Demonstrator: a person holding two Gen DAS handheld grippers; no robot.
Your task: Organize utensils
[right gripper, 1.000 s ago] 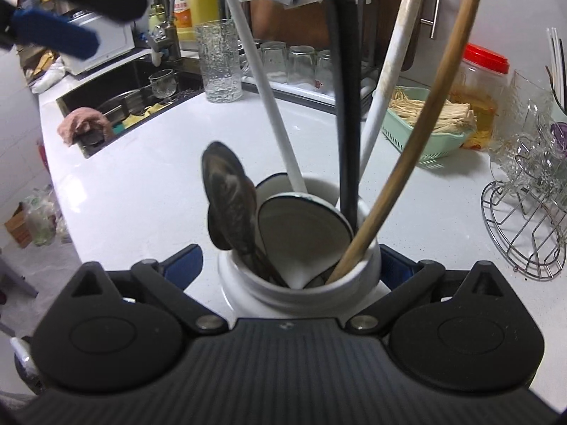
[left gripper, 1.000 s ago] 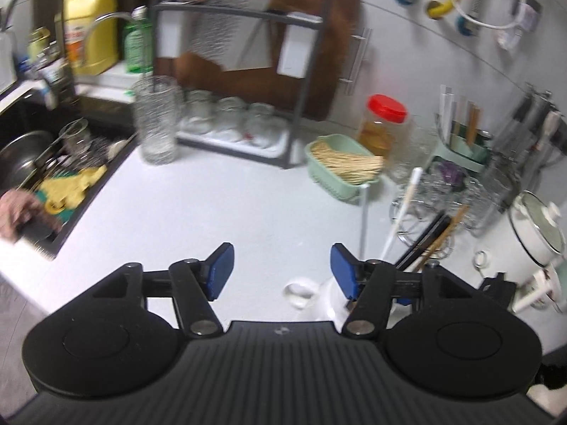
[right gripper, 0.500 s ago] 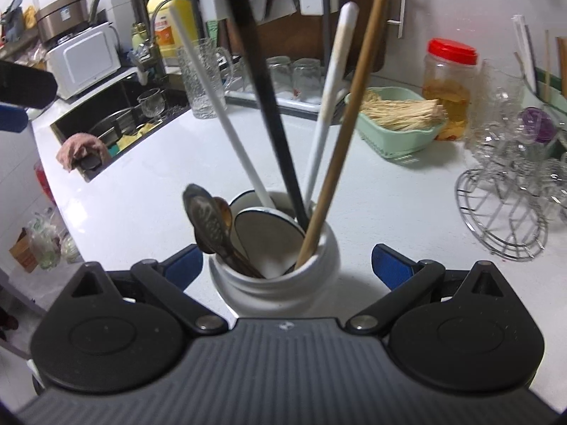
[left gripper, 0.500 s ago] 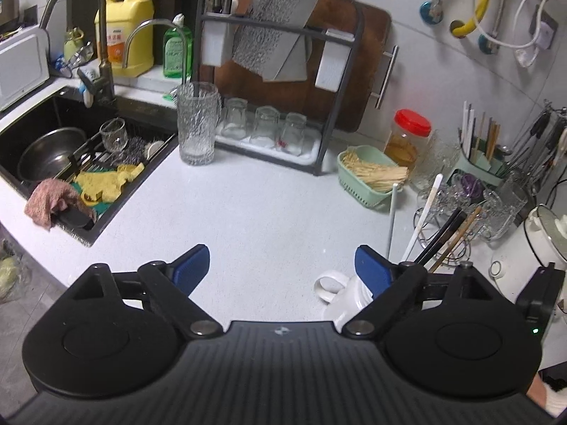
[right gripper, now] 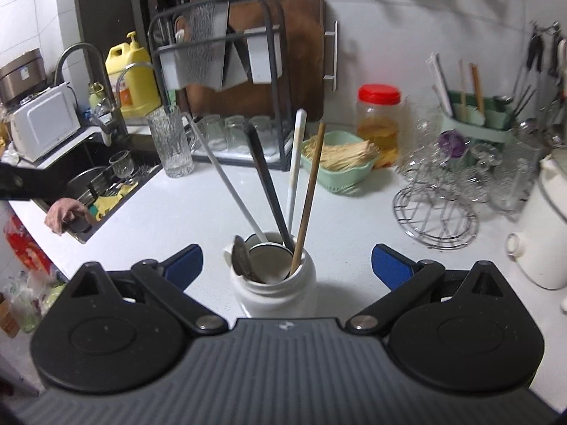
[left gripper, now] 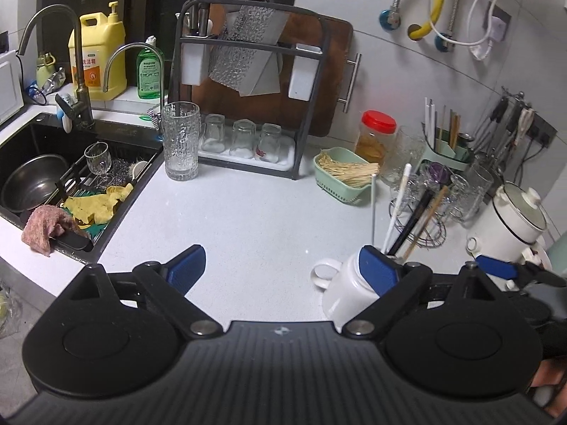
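White kitchen bench [left gripper: 248,219], sink [left gripper: 32,163] at left, knife rack [left gripper: 248,81] against the wall. Standing upright mid-bench: white jar [right gripper: 274,288] packed with ladle, spoons and chopsticks. Left hand-held gripper [left gripper: 283,269] just been opening, now spread wide, nothing between. Right hand-held gripper [right gripper: 287,265] wide apart too, pads clear of the jar.

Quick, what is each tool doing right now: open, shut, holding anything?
Left tool: open, holding nothing, jaws just widened.
Right tool: open, holding nothing; jar stands free between.
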